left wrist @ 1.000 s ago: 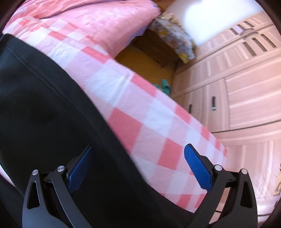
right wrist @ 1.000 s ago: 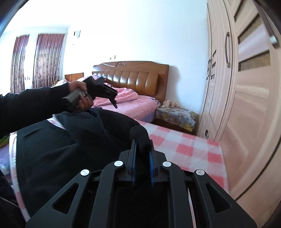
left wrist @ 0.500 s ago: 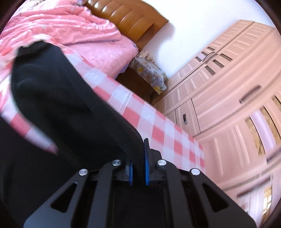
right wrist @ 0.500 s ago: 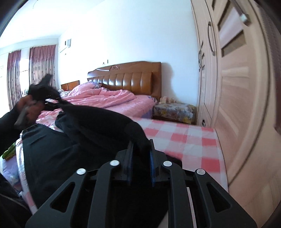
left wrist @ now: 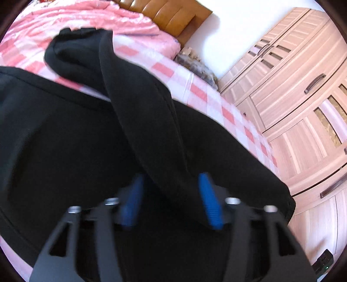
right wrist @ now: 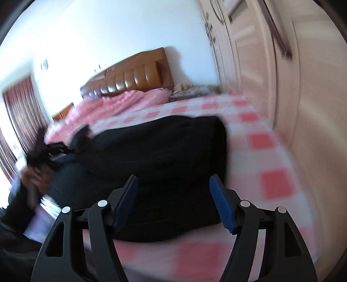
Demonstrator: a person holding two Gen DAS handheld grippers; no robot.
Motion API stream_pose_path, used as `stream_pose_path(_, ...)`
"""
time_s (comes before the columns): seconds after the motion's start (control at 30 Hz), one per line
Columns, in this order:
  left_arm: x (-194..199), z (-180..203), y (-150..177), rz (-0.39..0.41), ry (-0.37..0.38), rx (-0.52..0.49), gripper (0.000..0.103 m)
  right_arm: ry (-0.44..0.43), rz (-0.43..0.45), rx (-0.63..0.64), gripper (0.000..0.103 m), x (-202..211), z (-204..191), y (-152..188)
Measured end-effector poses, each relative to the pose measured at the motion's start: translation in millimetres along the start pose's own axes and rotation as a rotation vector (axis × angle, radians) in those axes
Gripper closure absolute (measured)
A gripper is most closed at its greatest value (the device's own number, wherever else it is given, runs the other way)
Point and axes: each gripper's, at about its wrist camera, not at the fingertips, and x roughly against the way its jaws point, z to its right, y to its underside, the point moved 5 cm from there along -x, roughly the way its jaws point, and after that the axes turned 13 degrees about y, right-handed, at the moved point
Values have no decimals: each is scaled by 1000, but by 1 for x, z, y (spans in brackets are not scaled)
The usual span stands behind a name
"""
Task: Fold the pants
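Both claws stand wide open: left claw (left wrist: 171, 199) straddles a fold of the black pants (left wrist: 65, 134), right claw (right wrist: 176, 201) hovers at the bundle's end. Pants lie on the checked bed (right wrist: 266, 151), wardrobe (right wrist: 303, 97) close beside.

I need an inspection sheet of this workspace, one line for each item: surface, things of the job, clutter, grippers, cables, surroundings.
Surface: pink-and-white checked bedspread, soft, partly covered.
Job's things: black pants lie on the bedspread, one layer folded over the rest; a raised fold of fabric runs between the left fingers.
Clutter: nothing seen on the bedspread besides the pants.
Grippers: left gripper open, fabric between its jaws, not clamped; right gripper open above the pants.
Cables: nothing seen.
Surroundings: pink quilt, brown headboard, wardrobe, covered nightstand.
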Motion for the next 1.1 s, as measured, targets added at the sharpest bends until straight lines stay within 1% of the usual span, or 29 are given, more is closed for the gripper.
stream_pose_path(0.1, 1, -3, -4, -3, -1, -14, 37, -49, -58, -83, 36, -17, -18, 6)
stream_pose_path(0.17, -1, -6, -4, -22, -8, -9, 36, -58, -115, -147, 36, -40, -26, 4)
stream_pose_path(0.2, -3, -7, -4, -29, -15, -10, 35, -55, -147, -189, 36, -54, -27, 3)
stream_pose_path(0.27, -7, -10, -4, -45, -37, -20, 33, -39, -169, -224, 36, -66, -29, 3)
stream_pose_path(0.33, -5, -14, -2, -50, -57, -37, 31, 24, -195, -223, 38, -79, -29, 2)
stream_pose_path(0.43, -2, -14, -3, -41, -87, -71, 28, 52, -188, -242, 38, -85, -33, -4)
stream_pose_path(0.53, 0, -14, -7, -32, -105, -103, 25, 62, -169, -298, 38, -93, -31, -8)
stream_pose_path(0.57, 1, -15, -9, -28, -104, -101, 23, 63, -153, -312, 42, -95, -32, -9)
stream_pose_path(0.6, 2, -17, -10, -24, -103, -92, 23, 68, -141, -309, 57, -97, -32, -11)
stream_pose_path(0.67, 0, -24, -16, -26, -99, -56, 22, 73, -147, -284, 71, -100, -33, -8)
stream_pose_path(0.8, -8, -29, -24, -43, -90, -15, 22, 58, -141, -333, 84, -100, -25, -3)
stream_pose_path(0.9, -19, -21, -32, -47, -82, -21, 22, 63, -124, -312, 87, -97, -27, -5)
stream_pose_path(0.93, -23, -18, -37, -37, -90, -32, 24, 66, -113, -299, 87, -94, -29, -7)
stream_pose_path(0.97, -26, -17, -41, -29, -104, -39, 33, 62, -103, -294, 88, -92, -29, -8)
stream_pose_path(1.0, -29, -18, -46, -20, -112, -39, 46, 57, -96, -291, 89, -90, -31, -11)
stream_pose_path(1.03, -32, -17, -51, -20, -80, -24, 76, 50, -85, -286, 90, -86, -32, -15)
stream_pose_path(1.07, -32, -17, -54, -25, -50, -7, 85, 46, -78, -283, 92, -83, -31, -17)
stream_pose_path(1.1, -28, -15, -56, -7, -20, 6, 88, 42, -71, -281, 94, -80, -31, -20)
